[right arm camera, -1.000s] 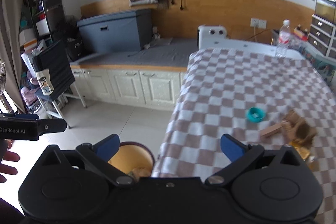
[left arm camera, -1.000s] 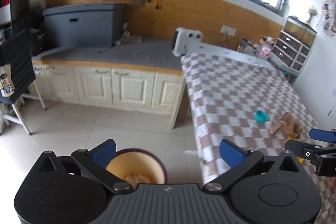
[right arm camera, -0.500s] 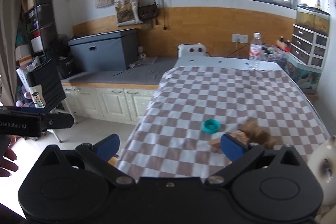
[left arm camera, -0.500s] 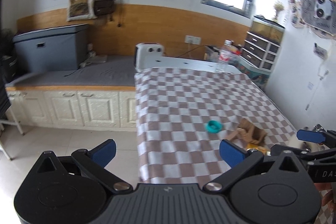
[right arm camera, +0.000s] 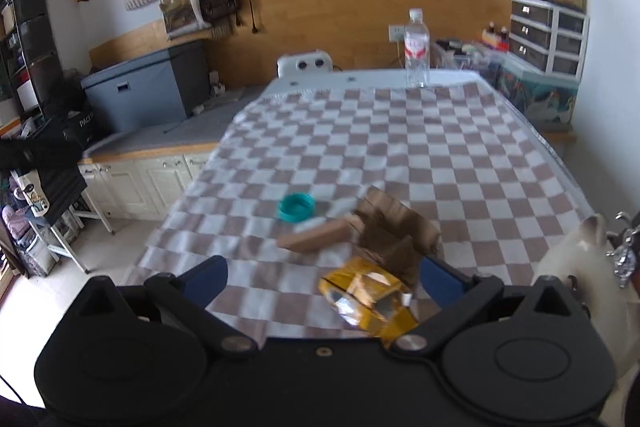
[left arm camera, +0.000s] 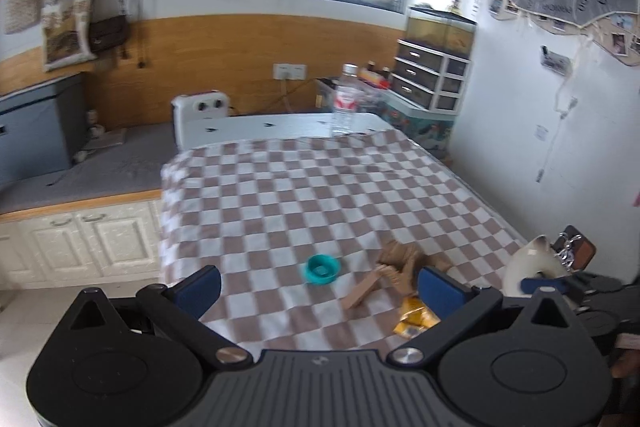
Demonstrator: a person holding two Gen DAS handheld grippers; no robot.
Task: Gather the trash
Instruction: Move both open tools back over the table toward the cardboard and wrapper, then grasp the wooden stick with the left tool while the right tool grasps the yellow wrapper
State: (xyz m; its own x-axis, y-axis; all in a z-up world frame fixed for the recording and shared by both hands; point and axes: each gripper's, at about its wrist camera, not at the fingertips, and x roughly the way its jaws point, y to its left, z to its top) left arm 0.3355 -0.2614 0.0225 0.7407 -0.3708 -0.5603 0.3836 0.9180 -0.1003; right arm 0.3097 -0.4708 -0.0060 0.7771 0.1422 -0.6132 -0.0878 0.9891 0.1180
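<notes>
Trash lies in a small cluster near the front right of the tabletop [right arm camera: 460, 155], which we see covered by a brown-and-white checked cloth. Nearest to us is a crumpled yellow foil wrapper [right arm camera: 370, 297] [left arm camera: 414, 319], shiny and creased. Just behind it, touching or nearly so, sits a torn brown cardboard piece [right arm camera: 394, 231] [left arm camera: 400, 259] with its flaps folded up, and a flat brown cardboard strip [right arm camera: 316, 239] [left arm camera: 362, 293] sticks out from it to the left. A teal plastic lid [right arm camera: 296, 207] [left arm camera: 322, 269] lies apart from these, a little farther left, open side up. At the far end stands a clear water bottle [right arm camera: 417, 49] [left arm camera: 345, 103], upright.

We hold both tools above the near edge. Our left gripper [left arm camera: 318, 285] has its blue fingers spread wide and nothing between them. Our right gripper [right arm camera: 322, 277] is likewise spread and empty, with the wrapper lying between its fingers in the view, closer to the right finger.

Compared with a second ago, we no longer see the yellow-lined bin on the floor that filled the lower left of both views. Both cameras have swung right and up onto the tabletop, and the trash now looks nearer and larger, especially in the right wrist view.
</notes>
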